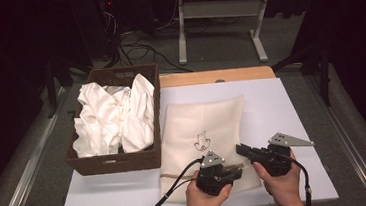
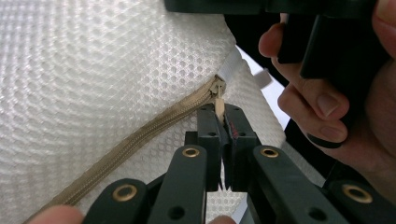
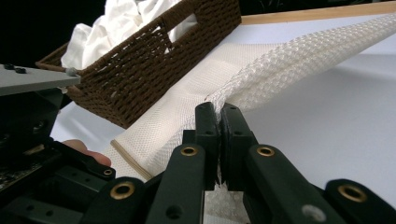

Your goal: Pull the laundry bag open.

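Mesh bag (image 1: 203, 131) zipper pull (image 2: 218, 103) pinched at left tool's (image 2: 225, 122) twelve o'clock, zipper (image 2: 140, 135) trailing toward eight; right tool (image 3: 220, 116) seemingly clamping fabric.

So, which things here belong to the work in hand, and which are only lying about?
In the job:
- white mesh laundry bag
- its beige zipper pull, pinched by the left gripper
- right gripper, shut on the bag's edge

Lying about:
- brown woven basket beside the bag
- crumpled white clothes inside it
- white table
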A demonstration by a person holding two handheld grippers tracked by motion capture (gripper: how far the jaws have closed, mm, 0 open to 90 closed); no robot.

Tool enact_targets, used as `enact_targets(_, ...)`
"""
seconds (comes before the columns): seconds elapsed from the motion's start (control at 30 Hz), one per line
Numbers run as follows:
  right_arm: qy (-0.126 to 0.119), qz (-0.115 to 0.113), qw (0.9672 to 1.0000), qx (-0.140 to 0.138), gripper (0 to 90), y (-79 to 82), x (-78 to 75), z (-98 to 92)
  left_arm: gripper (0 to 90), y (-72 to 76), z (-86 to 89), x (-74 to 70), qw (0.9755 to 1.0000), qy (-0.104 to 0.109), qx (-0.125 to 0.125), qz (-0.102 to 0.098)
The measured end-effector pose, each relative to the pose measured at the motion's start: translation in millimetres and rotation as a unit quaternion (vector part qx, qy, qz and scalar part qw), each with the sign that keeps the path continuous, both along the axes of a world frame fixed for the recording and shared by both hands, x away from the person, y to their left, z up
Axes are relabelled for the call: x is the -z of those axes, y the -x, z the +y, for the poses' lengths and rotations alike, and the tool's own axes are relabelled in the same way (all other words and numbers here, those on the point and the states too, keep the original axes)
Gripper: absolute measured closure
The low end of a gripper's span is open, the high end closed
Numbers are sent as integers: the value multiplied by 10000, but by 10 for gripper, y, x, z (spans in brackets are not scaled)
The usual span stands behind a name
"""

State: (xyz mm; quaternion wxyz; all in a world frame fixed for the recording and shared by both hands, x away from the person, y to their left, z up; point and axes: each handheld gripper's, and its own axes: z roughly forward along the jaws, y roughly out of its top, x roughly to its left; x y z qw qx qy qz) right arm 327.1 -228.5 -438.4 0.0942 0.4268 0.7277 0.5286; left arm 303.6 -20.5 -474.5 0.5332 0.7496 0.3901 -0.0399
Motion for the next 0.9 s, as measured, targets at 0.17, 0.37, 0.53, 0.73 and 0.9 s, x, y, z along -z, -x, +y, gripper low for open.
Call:
enact_targets(0.17,46,-113,9999,-63,891,18,-32,12,870,-12,40,29,9999,111,-45,51)
enact_targets(0.37,-115,-46,9999,-86,886,-12,-37,-55,871,-41,173,77,9990,363,-192,187)
enact_targets(0.53,-486,198,9983,-247,777,-53,35,-65,870,-40,174,84,9985,406,-337,154)
enact_targets(0.73,-668,319,9968,-289,705,-20,81,-135,870,-69,175,76,9973,500,-529,140)
enact_targets(0.9,-798,533,9951,-226,699,11,145,-128,871,-80,157,72,9959,605,-647,162)
